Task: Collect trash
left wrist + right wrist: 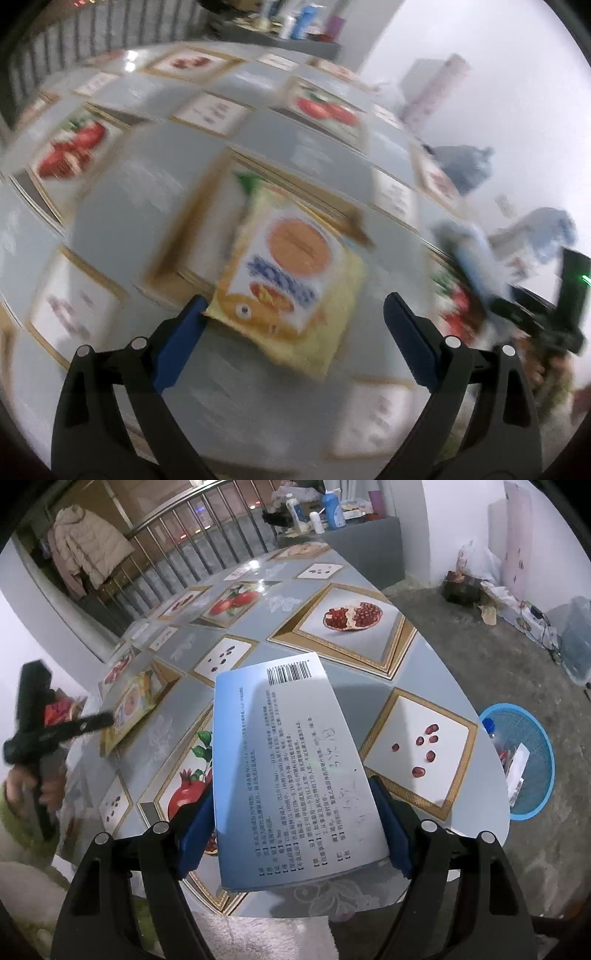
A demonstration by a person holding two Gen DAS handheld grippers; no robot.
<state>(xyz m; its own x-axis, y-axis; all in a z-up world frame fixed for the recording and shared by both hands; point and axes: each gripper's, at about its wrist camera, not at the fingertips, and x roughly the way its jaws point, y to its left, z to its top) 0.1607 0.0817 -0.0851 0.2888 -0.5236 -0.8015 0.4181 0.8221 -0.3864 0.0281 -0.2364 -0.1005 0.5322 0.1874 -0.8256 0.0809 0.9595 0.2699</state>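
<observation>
Right gripper (295, 823) has the pale blue box (291, 768) between its blue pads, one pad on each long edge, clamped across the narrow width; the box hangs above the patterned table (369, 686), near its front edge; its long axis runs straight away from the wrist, barcode end pointing off toward the far side of the table, printed back face up. Down on the floor to the right sits the blue basket (532, 775), already holding a few scraps; that looks the likely drop point. Doing this well, I'd judge, means keeping the squeeze steady on those long edges so the light carton neither buckles nor slides, swinging it clear of the table rim, and getting it squarely over the basket before letting go. Over on the left, the view is smeared; the left gripper (295, 317) has its jaws standing wide apart, nothing pinched, with the yellow snack packet (295, 273) lying flat on the table just ahead, its near corner beside one pad; touching or not, I cannot tell.
</observation>
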